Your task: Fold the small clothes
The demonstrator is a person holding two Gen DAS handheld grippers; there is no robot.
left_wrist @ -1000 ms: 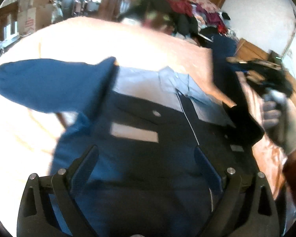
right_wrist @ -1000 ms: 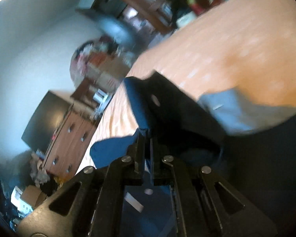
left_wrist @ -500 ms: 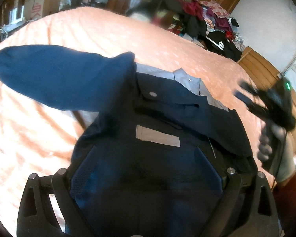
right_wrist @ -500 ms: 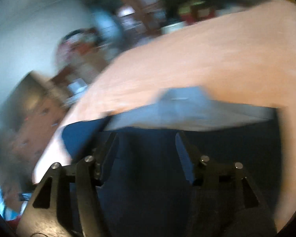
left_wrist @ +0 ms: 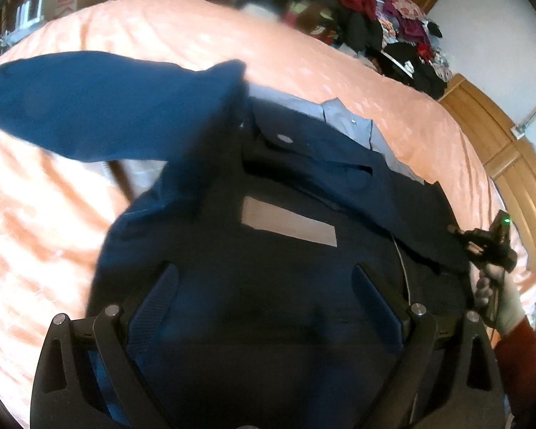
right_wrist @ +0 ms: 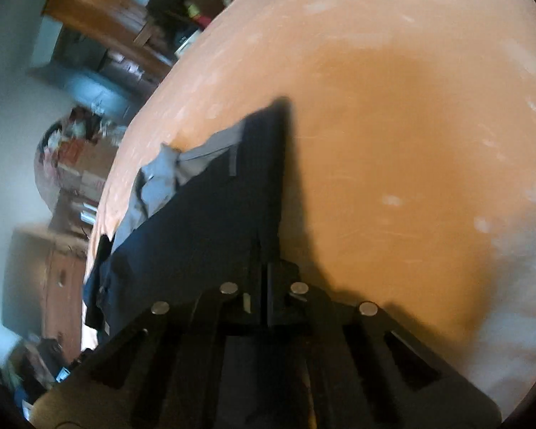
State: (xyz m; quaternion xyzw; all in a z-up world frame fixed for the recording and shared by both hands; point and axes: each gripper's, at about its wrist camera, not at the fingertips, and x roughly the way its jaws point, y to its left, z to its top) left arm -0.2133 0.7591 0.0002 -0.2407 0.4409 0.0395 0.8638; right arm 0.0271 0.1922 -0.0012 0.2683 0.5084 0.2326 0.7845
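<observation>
Navy jacket (left_wrist: 289, 279) with grey collar, one sleeve outstretched.

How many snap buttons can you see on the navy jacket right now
1: a round pale snap sits on the navy jacket near its collar, above the grey patch, in the left wrist view. Folds may hide others.

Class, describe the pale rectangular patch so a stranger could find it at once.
Start at the peach bedspread and find the navy jacket spread on it. The patch sits on the jacket's chest, below the grey collar: the only flat pale bar on dark cloth.
</observation>
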